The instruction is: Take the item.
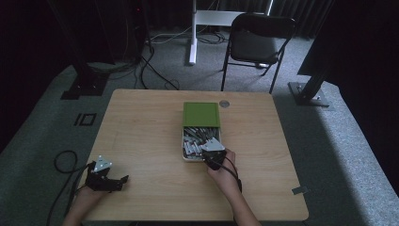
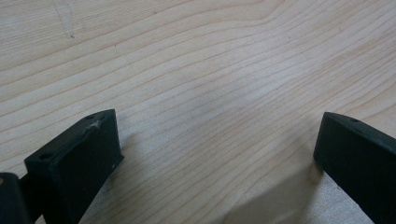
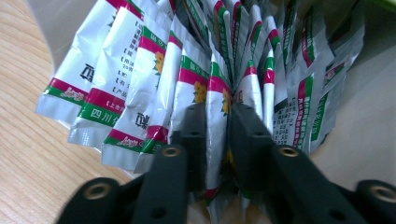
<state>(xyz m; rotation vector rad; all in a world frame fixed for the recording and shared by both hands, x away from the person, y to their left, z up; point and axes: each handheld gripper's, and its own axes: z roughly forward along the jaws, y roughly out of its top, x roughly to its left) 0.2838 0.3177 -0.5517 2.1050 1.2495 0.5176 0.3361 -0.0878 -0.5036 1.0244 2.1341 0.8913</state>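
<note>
My right hand-held gripper (image 3: 217,140) is clenched on one foil sachet (image 3: 215,100) at frame centre to pull it from the box (image 1: 184,149), while my left hand-held gripper (image 2: 215,154) rests released on the bench (image 2: 196,56).

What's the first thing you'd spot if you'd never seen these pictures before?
The shiny silver sachets with red and green stripes, packed upright in an open box at the middle of the wooden table. The right claw pinches one sachet between its jaws. The box's green lid lies just behind, and the left claw gapes open over bare wood.
</note>
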